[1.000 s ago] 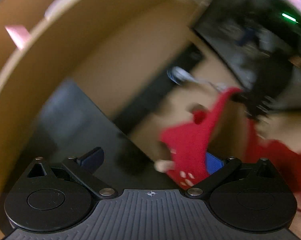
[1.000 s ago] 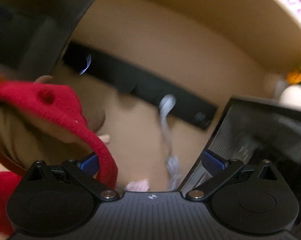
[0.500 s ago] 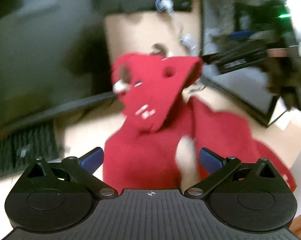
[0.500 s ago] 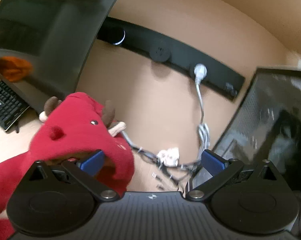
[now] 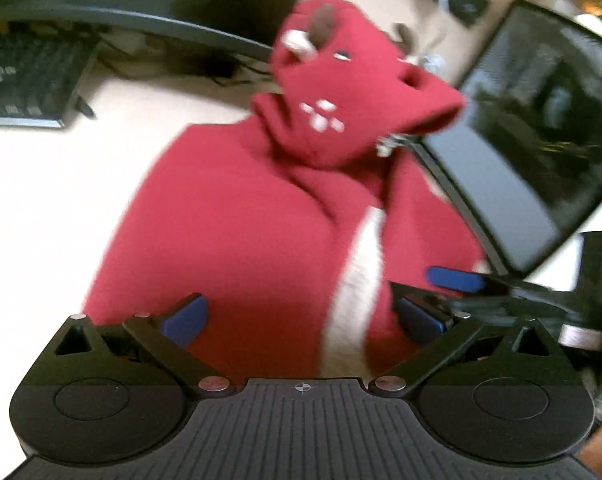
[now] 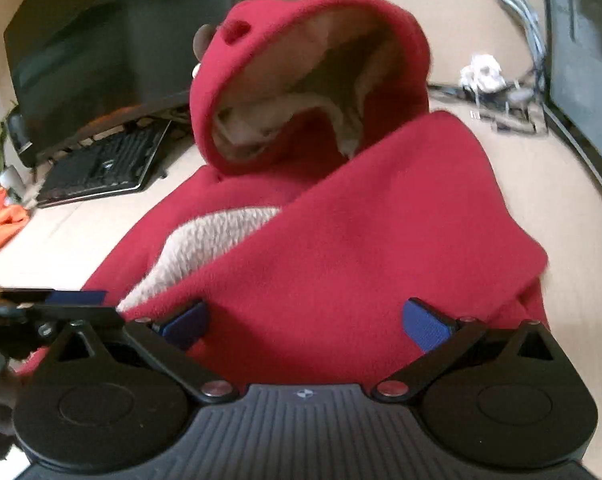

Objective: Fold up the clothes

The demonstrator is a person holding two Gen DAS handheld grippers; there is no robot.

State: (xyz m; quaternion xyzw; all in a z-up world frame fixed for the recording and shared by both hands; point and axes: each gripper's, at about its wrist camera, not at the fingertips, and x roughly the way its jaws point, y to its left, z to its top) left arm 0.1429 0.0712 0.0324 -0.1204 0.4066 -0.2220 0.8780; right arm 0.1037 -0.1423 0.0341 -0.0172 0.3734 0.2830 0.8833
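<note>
The red hooded fleece [image 5: 229,240] lies on the pale desk [image 5: 49,208] straight ahead of my left gripper [image 5: 301,316]. Its long axis runs away from me, hem nearest and hood [image 5: 341,92] farthest, propped up toward the monitors. My left fingers [image 5: 185,316] stand wide apart over the near hem, with red cloth and a pale lining strip [image 5: 357,276] between them, but they hold nothing. The keyboard [image 5: 25,76] sits well off to the left.

My right gripper [image 6: 305,320] is just beside the left and equally close to the garment. Its fingers [image 6: 425,324] are also spread wide and grip nothing, poised above a front panel [image 6: 361,248] already laid diagonally across the body. The hood opening [image 6: 301,92] faces me beyond it. Both tools tilt down toward the hem, so I judge the next fold starts there.
</note>
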